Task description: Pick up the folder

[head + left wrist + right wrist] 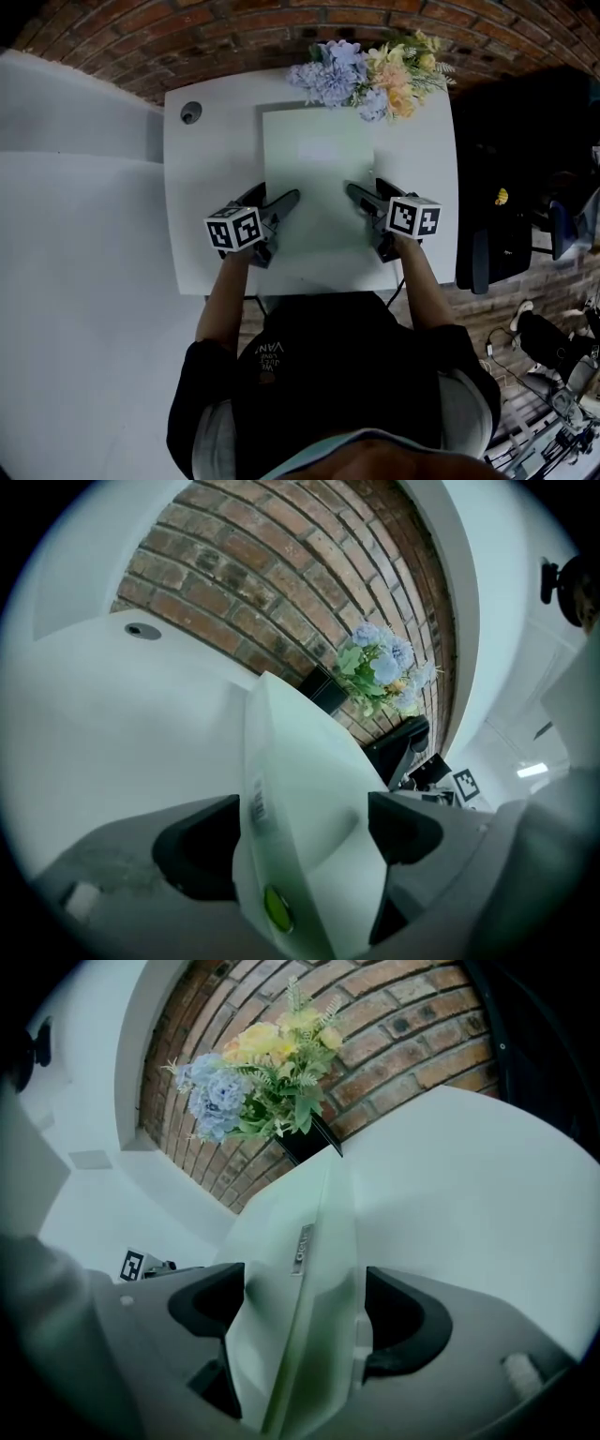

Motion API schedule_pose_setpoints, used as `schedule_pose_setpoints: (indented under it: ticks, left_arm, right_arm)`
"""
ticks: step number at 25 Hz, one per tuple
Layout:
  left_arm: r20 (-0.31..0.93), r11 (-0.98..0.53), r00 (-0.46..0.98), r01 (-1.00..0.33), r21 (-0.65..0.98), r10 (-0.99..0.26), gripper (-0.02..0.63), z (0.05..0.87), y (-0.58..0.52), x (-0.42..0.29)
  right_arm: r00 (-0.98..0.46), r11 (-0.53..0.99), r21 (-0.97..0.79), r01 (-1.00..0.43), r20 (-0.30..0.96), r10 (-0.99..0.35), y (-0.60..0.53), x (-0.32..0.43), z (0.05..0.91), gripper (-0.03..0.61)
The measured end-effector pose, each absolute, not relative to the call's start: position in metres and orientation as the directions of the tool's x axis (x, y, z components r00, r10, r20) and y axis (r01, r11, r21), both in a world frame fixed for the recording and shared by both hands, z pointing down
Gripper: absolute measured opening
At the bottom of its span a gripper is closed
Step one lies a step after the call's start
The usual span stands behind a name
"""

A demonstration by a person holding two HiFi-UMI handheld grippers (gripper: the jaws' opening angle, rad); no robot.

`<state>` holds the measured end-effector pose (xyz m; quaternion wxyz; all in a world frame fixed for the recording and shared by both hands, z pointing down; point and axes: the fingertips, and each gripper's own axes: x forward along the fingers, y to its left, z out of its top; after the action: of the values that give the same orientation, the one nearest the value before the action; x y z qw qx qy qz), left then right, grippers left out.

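Note:
A pale green folder (pixel 317 178) lies flat on the white table (pixel 211 178), its long sides towards me. My left gripper (pixel 286 200) is at the folder's left edge and my right gripper (pixel 356 192) at its right edge, both near the front corners. In the left gripper view the folder (pixel 309 789) runs edge-on between the jaws of the left gripper (pixel 300 841), which stand wide apart. The right gripper view shows the same: the folder's edge (pixel 295 1260) sits between the spread jaws of the right gripper (pixel 305 1307). Neither pair of pads presses on it.
A bunch of blue and yellow flowers (pixel 370 70) stands at the table's far edge just behind the folder. A round cable hole (pixel 190 112) is at the far left corner. A black chair (pixel 497 234) stands right of the table. A brick wall (pixel 187 37) lies beyond.

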<state>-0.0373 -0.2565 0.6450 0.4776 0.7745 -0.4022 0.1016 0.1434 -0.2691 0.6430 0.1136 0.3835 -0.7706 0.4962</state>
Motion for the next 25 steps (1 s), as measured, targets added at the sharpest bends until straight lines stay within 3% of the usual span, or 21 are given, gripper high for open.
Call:
schedule_pose_setpoints:
  ticks: [25]
  left_arm:
    - [0.562, -0.215, 0.669, -0.715, 0.665, -0.486, 0.425, 0.6521, -0.2534, -0.0293]
  right_arm:
    - [-0.689, 0.200, -0.701, -0.684, 0.532, -0.492, -0.2665, 0.1379, 0.6456, 0.377]
